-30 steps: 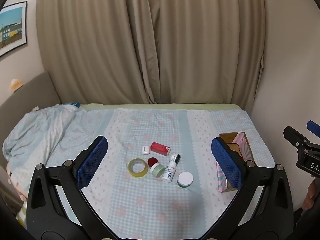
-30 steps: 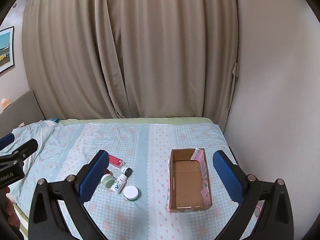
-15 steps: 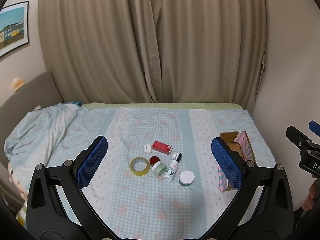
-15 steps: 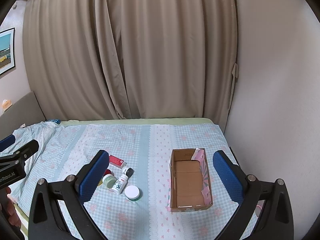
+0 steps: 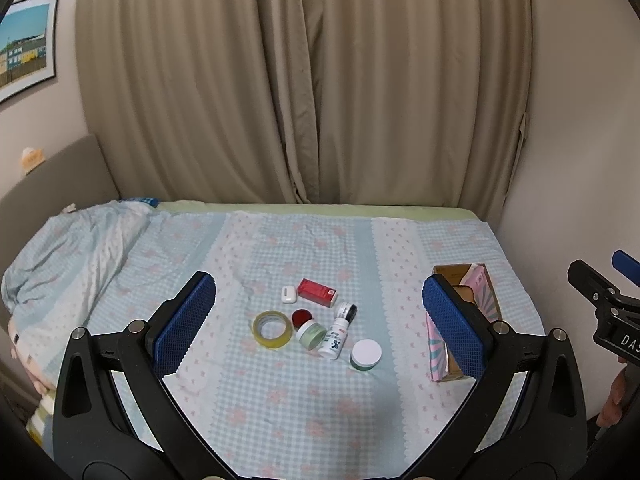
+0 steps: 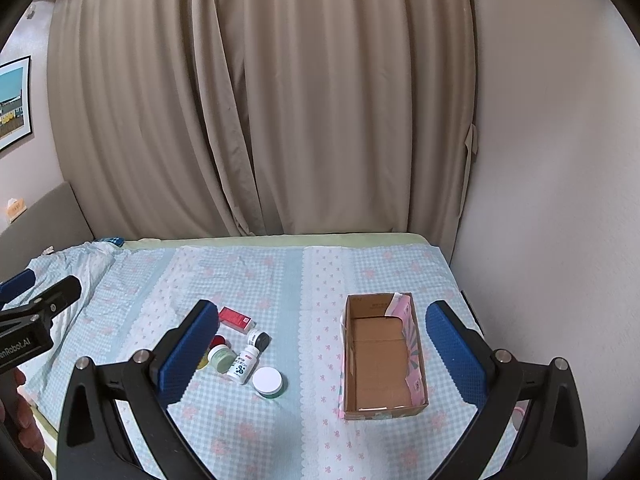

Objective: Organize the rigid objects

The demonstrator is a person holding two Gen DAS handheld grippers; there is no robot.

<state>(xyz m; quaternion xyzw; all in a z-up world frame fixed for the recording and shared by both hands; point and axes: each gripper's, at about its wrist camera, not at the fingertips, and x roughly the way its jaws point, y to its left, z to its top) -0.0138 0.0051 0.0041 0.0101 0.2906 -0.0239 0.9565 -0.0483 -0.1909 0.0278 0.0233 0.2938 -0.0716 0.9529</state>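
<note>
A cluster of small items lies mid-bed: a yellow tape roll [image 5: 272, 329], a red box [image 5: 317, 291], a white earbud case [image 5: 288, 294], a red-lidded jar [image 5: 302, 316], a green jar [image 5: 311, 334], a white bottle [image 5: 335, 338], a small black-capped bottle [image 5: 346, 312] and a white-lidded jar [image 5: 365, 354]. An open, empty cardboard box [image 6: 382, 360] stands to their right. My left gripper [image 5: 318, 326] is open and empty, held above the bed short of the cluster. My right gripper [image 6: 320, 350] is open and empty, short of the box.
The bed has a blue checked sheet [image 5: 280, 400]. A bunched duvet [image 5: 68, 256] lies at the left. Beige curtains [image 5: 304, 80] hang behind; a wall [image 6: 560, 200] runs along the right edge, close to the box.
Both grippers have risen and drawn back slightly; the items and box sit a little lower and smaller in view. Nothing on the bed has moved.
</note>
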